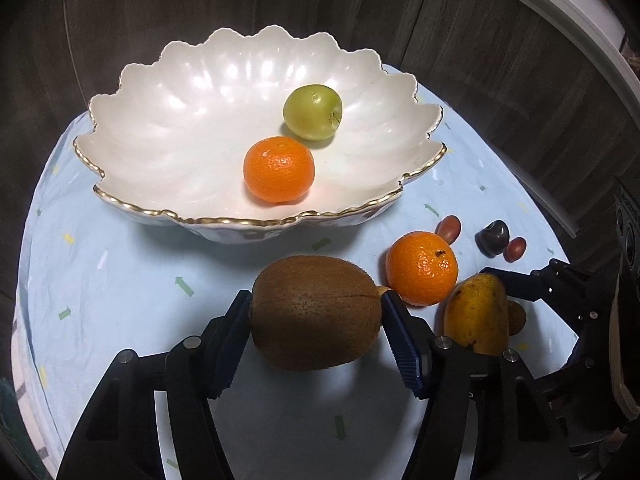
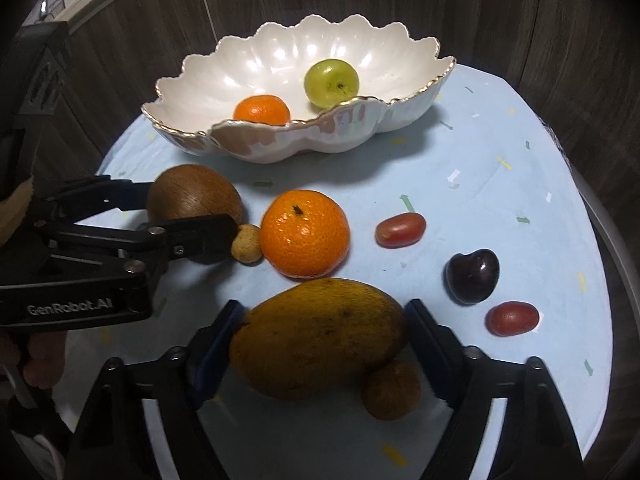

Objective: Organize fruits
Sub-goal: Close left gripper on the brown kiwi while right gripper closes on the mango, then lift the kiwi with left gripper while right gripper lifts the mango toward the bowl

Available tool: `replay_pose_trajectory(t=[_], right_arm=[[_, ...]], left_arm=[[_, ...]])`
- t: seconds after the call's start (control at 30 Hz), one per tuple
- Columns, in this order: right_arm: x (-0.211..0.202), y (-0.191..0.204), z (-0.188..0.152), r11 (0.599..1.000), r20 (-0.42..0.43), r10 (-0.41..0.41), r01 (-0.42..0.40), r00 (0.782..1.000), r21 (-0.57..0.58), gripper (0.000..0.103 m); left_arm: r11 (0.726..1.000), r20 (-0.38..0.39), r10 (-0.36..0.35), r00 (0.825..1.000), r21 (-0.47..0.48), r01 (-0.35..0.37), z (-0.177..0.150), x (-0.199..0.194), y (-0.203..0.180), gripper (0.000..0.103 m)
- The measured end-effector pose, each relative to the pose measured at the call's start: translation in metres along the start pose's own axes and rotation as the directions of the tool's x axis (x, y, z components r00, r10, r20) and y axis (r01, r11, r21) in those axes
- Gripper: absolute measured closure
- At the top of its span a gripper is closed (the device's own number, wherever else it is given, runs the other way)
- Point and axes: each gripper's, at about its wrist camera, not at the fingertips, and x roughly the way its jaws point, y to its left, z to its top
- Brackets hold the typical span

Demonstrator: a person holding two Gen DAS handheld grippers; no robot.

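Observation:
A brown kiwi [image 1: 316, 312] lies on the pale blue cloth in front of the scalloped white bowl [image 1: 160, 128]. My left gripper [image 1: 316, 312] is shut on the kiwi, one blue pad against each end. A yellow mango [image 2: 320, 336] sits between the pads of my right gripper [image 2: 324, 320], which touch both its ends. In the bowl lie a tangerine [image 1: 279, 169] and a green apple [image 1: 313, 111]. Another tangerine [image 2: 305, 233] rests on the cloth between the kiwi and the mango.
Two red grape tomatoes [image 2: 400, 230] [image 2: 512, 318] and a dark cherry [image 2: 473, 276] lie to the right of the mango. A small brown fruit [image 2: 392, 390] touches the mango, and a pale nut [image 2: 247, 243] sits beside the loose tangerine. Dark wooden wall stands behind the round table.

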Motion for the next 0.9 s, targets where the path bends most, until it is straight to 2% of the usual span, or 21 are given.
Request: replay_pose_trajectory(t=[0.47, 0.9], right_arm=[[-0.011, -0.004, -0.001, 0.999, 0.016, -0.001, 0.000, 1.000, 0.032, 0.026], [-0.028, 0.006, 0.003, 1.000, 0.054, -0.005, 0.003, 0.999, 0.022, 0.026]], left_arm=[[0.999, 0.015, 0.026, 1.000, -0.026, -0.026, -0.012, -0.013, 0.000, 0.042], [0.998, 0.066, 0.057, 0.996, -0.042, -0.055, -0.020, -0.042, -0.001, 0.042]])
